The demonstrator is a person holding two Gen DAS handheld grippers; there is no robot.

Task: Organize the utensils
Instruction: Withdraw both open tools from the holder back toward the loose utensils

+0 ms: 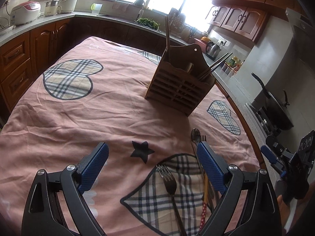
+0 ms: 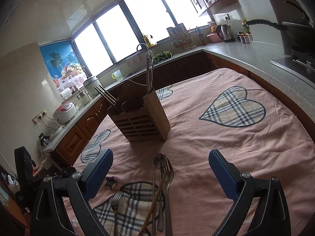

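Observation:
A slatted wooden utensil holder (image 1: 180, 86) stands upright on the pink cloth, with chopsticks in it; it also shows in the right wrist view (image 2: 140, 123). Loose utensils lie near me: a fork (image 1: 170, 184), a spoon (image 1: 195, 134) and a yellow-handled stick (image 1: 204, 188) partly behind my finger. In the right wrist view the pile (image 2: 162, 181) of spoons, forks and chopsticks and a separate fork (image 2: 115, 202) lie between the fingers. My left gripper (image 1: 152, 153) is open and empty above the fork. My right gripper (image 2: 160, 161) is open and empty above the pile.
The table (image 1: 78, 118) carries a pink cloth with plaid hearts. Kitchen counters surround it: rice cooker (image 1: 25, 11), sink with greens (image 1: 147, 21), kettle (image 1: 212, 48), stove with pan (image 1: 275, 110). The right gripper shows at the left wrist view's right edge (image 1: 275, 157).

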